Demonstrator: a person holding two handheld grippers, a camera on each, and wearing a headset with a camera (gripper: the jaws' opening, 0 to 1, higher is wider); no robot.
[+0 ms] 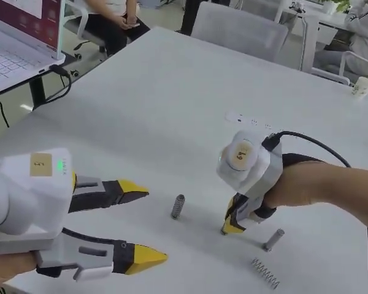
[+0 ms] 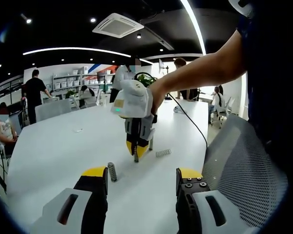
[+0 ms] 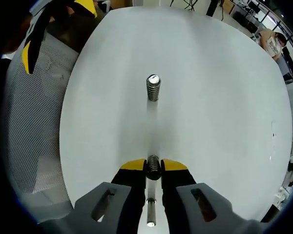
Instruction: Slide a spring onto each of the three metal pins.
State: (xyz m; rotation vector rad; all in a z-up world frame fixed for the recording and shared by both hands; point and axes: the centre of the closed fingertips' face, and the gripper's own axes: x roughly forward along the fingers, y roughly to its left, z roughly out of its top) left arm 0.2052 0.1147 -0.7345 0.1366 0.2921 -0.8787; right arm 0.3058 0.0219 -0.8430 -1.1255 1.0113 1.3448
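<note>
white table (image 1: 172,110); right tool (image 3: 153,165) pinching spring (image 3: 153,170) on pin (image 3: 150,212); left tool (image 1: 157,225) spread; head view: loose spring (image 1: 265,273) lying flat.

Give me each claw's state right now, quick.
Left claw: open, holding nothing.
Right claw: closed on a spring, with a metal pin between the jaws behind it.

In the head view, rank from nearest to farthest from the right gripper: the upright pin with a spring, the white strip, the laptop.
1. upright pin with a spring, just left of the right gripper.
2. white strip, farther back, past the gripper.
3. laptop, far upper left.
</note>
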